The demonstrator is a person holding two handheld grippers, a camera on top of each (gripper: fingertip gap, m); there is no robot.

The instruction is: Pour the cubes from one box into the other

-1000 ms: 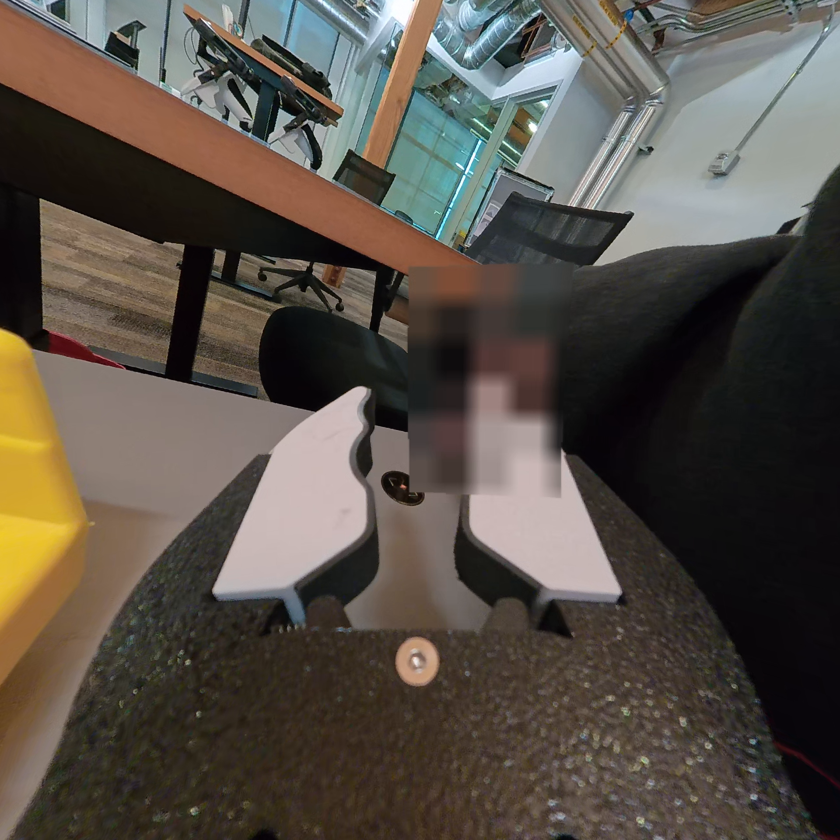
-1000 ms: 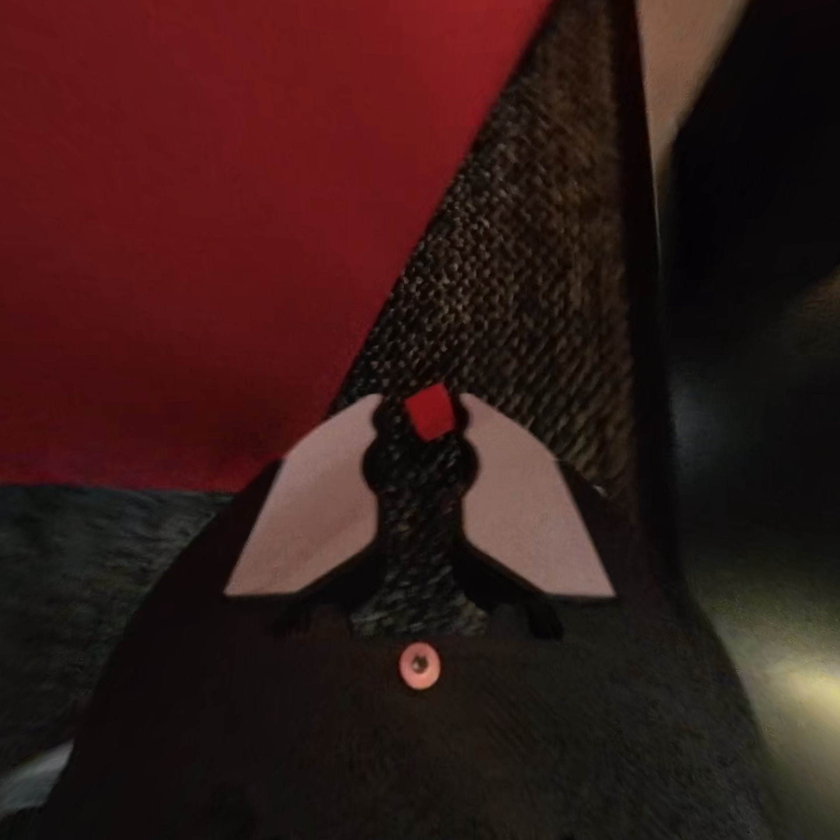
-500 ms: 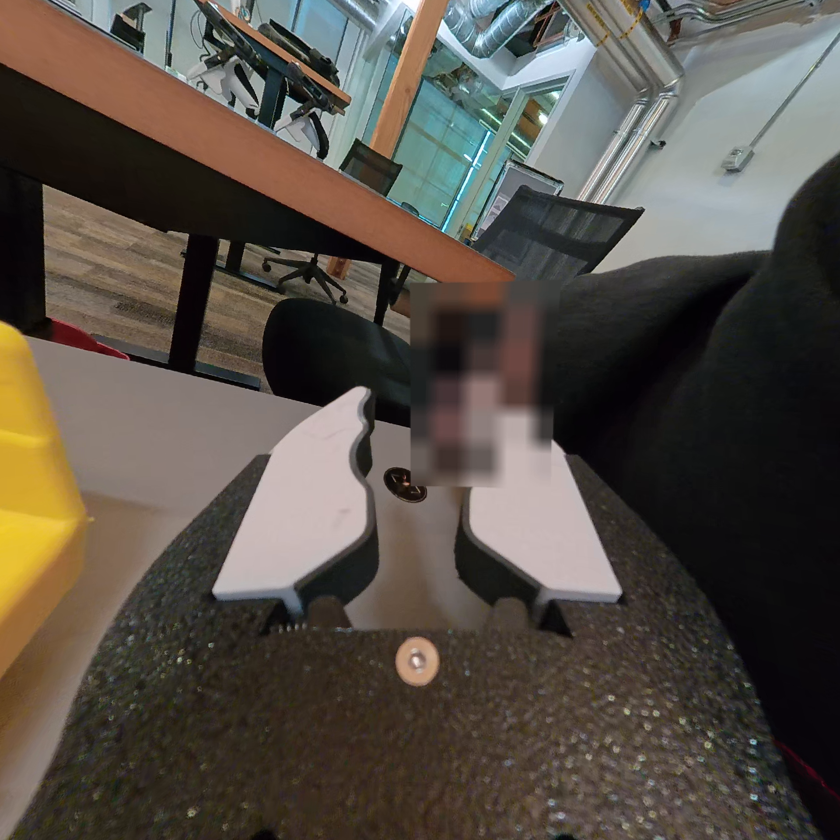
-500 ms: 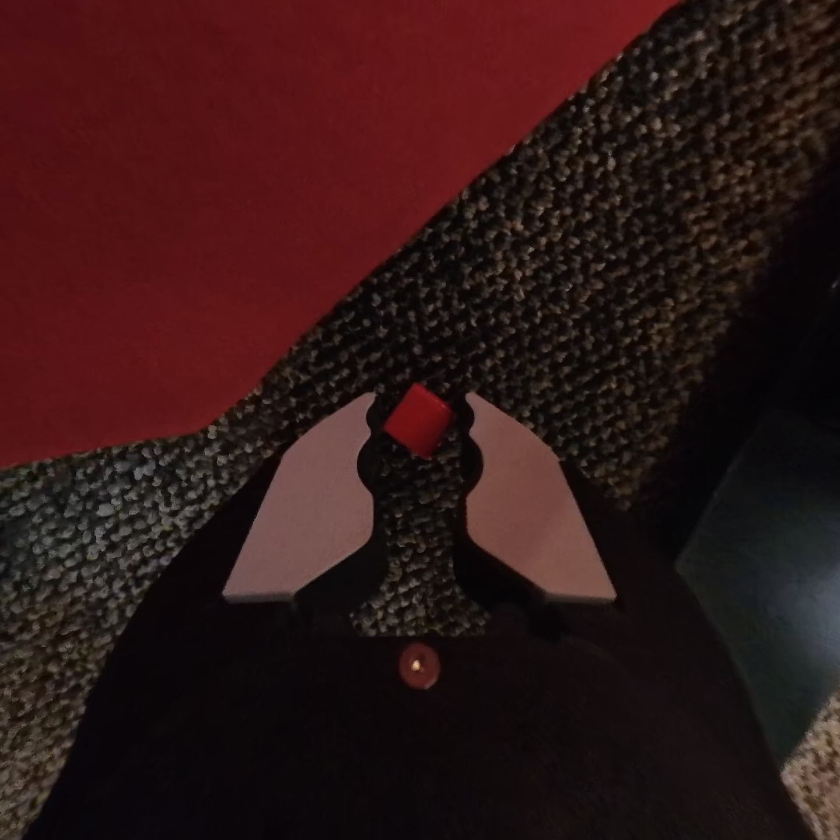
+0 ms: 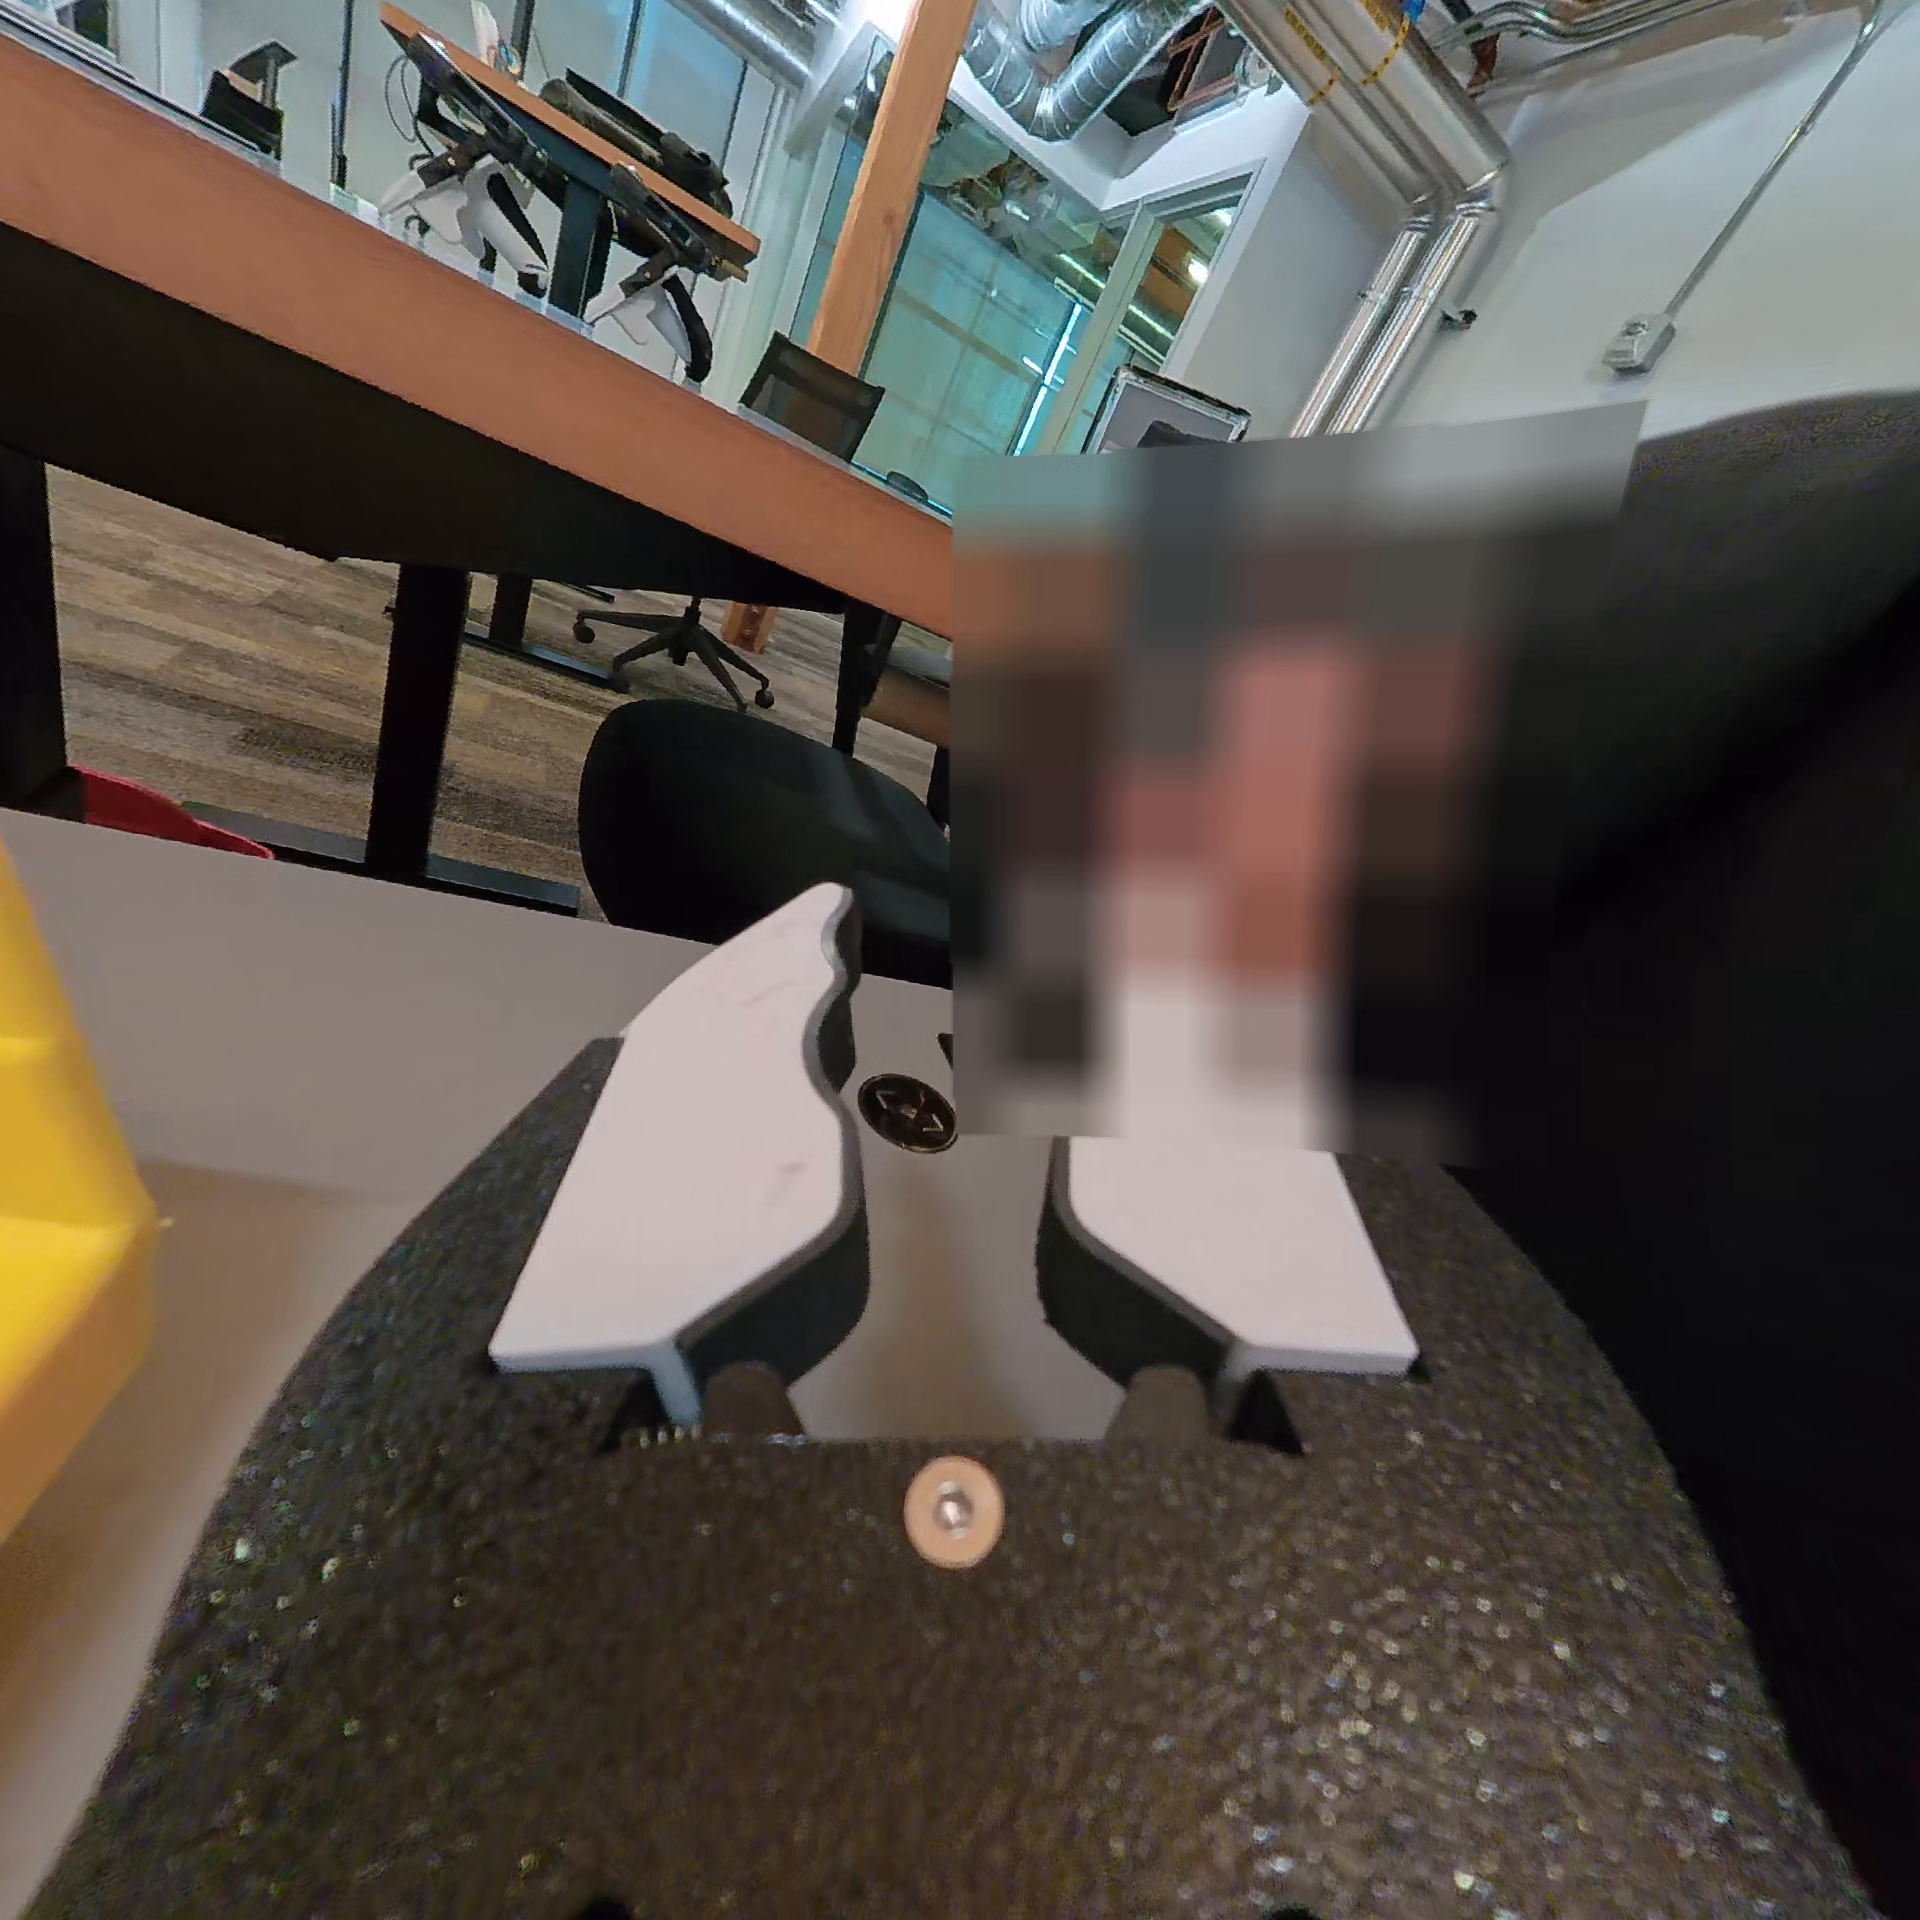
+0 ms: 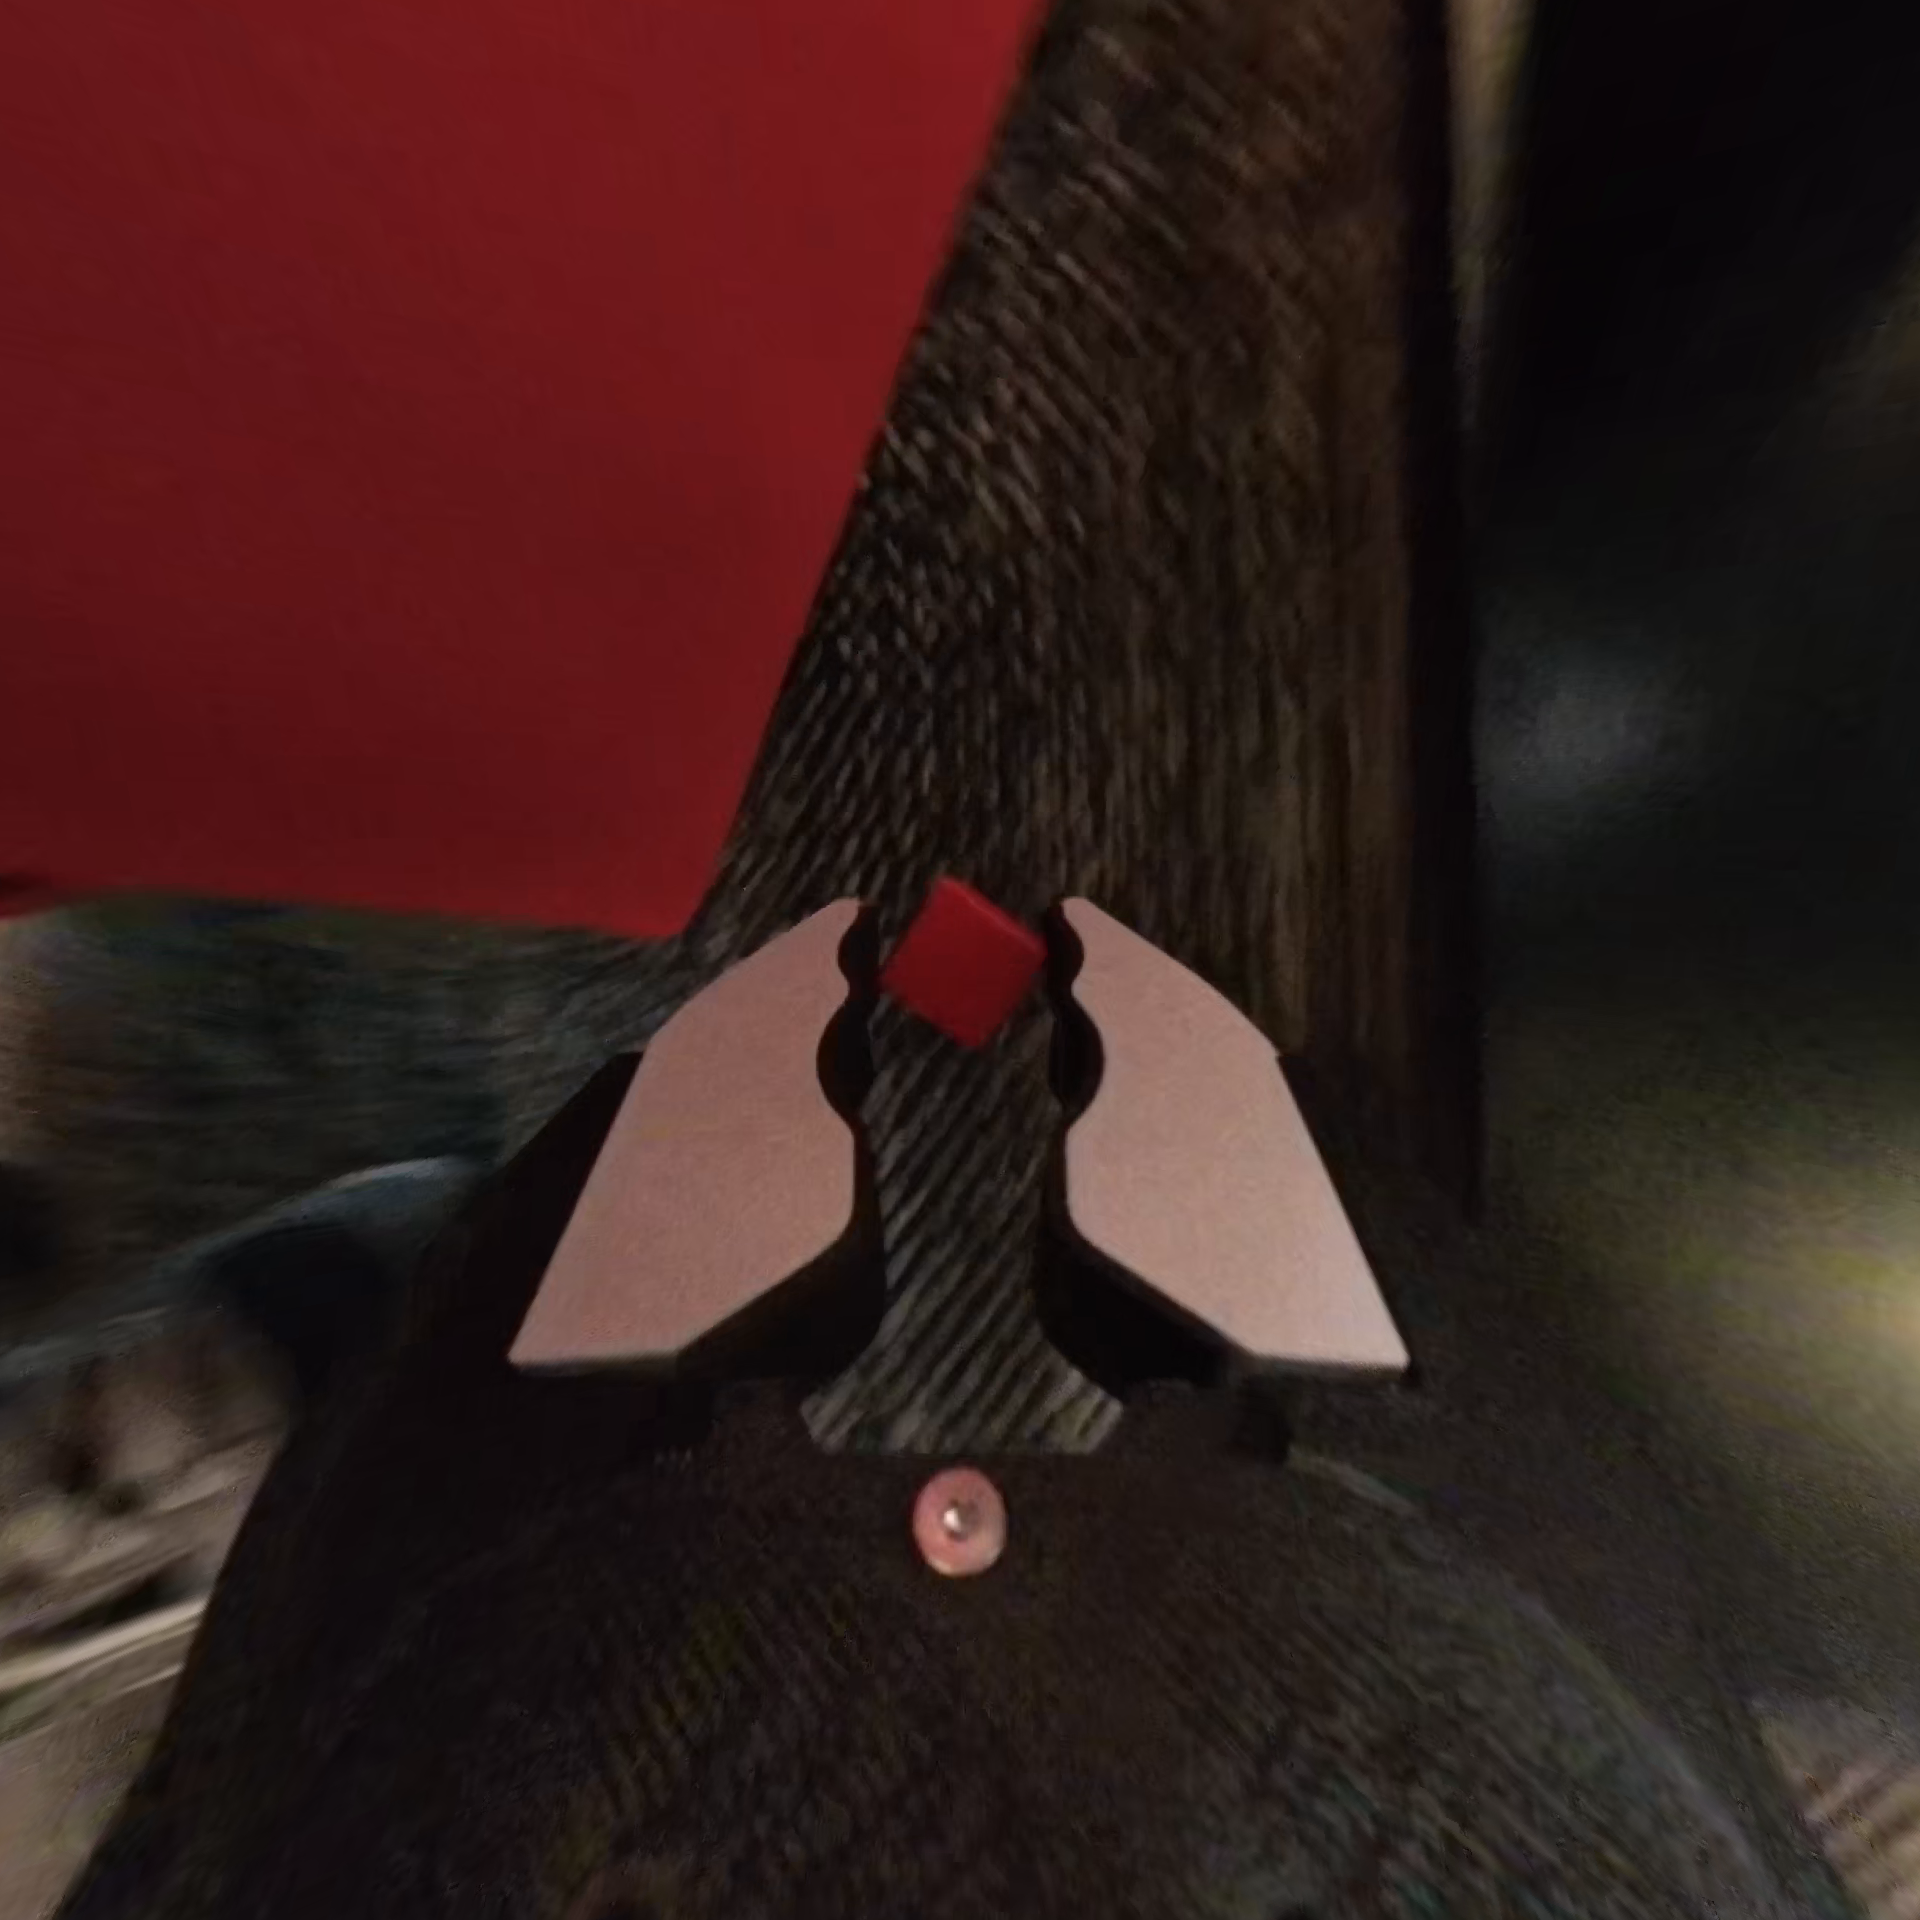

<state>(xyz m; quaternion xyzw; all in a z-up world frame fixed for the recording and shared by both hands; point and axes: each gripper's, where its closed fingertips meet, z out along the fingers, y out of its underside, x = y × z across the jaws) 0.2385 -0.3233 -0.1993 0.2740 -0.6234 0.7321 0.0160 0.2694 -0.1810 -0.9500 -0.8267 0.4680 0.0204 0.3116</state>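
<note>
Red cube [image 6: 961, 971] pinched at right gripper [image 6: 961, 935] tips, left gripper [image 5: 940, 1049] parted, empty.

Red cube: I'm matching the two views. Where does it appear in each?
Left wrist view: not in it.
Right wrist view: red cube at centre, between the right tool's fingertips.
Shared landmark, probably: the red box, left edge sliver there, upper left here.

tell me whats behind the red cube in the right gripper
Behind the red cube, pinched between the right gripper tips, is blurred dark speckled carpet, with a large red surface to its left. The cube covers whatever lies directly behind it.
</note>
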